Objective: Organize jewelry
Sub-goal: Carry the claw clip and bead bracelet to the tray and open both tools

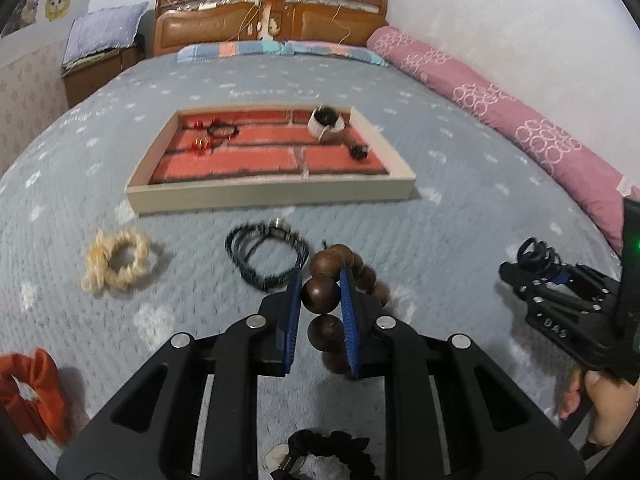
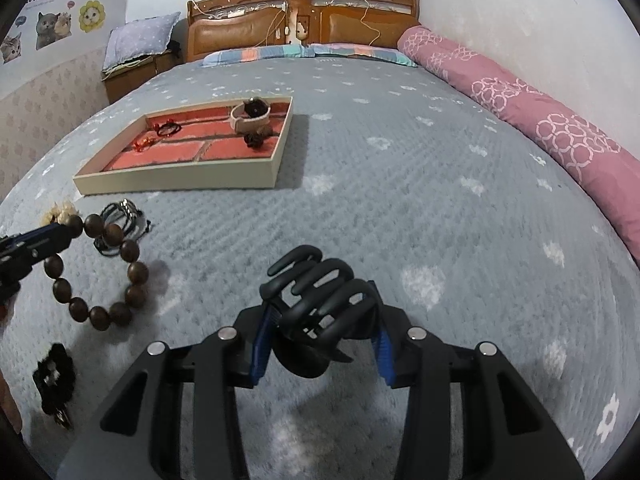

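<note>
The left gripper [image 1: 320, 300] pinches one bead of a wooden bead bracelet [image 2: 96, 272], the loop dangling clear of the grey bedspread [image 2: 400, 200]; the right gripper [image 2: 320, 340] clamps a black claw hair clip [image 2: 316, 300] across its body. The beads look hard, smooth and fairly weighty, likely to swing or roll between the pads; the clip seems light, rigid and springy. Ahead lies the shallow tray [image 1: 272, 194], near a cream scrunchie [image 1: 116, 260] and black cords [image 1: 268, 252].

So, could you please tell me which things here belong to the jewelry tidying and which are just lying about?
Job: wooden bead bracelet, black claw clip, tray, cream scrunchie, black cord bracelet, orange scrunchie.
Lying about: pink bolster, pillow.
</note>
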{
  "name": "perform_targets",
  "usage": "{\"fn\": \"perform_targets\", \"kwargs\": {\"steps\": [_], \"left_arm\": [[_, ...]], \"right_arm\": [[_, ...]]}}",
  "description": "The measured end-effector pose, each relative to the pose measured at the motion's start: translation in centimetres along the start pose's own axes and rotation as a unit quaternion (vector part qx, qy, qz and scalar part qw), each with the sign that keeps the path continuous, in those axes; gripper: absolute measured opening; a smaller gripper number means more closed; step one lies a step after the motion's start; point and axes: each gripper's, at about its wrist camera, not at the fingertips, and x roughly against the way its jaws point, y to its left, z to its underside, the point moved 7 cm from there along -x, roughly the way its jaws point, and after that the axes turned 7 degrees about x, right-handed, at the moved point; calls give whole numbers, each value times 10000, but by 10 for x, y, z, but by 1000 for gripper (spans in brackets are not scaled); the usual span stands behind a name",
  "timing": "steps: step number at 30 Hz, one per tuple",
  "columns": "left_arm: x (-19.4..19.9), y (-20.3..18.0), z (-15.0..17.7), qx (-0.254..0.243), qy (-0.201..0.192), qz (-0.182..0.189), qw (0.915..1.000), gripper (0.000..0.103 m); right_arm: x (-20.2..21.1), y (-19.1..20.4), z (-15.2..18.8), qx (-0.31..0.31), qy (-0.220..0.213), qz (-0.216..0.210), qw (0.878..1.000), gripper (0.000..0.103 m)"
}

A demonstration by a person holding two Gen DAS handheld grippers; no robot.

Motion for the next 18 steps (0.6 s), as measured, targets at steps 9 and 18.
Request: {"fn": "perform_targets", "kwargs": {"steps": [9,18], "left_arm": [[21,-6,-37,-179,-301,179,9992,18],[14,25,-90,-48,-537,-28,9985,18]], "right_arm": [[-3,6,-27,-68,-115,-96,9999,42],[-23,20,-76,-99,-269,-251,9993,42]]}}
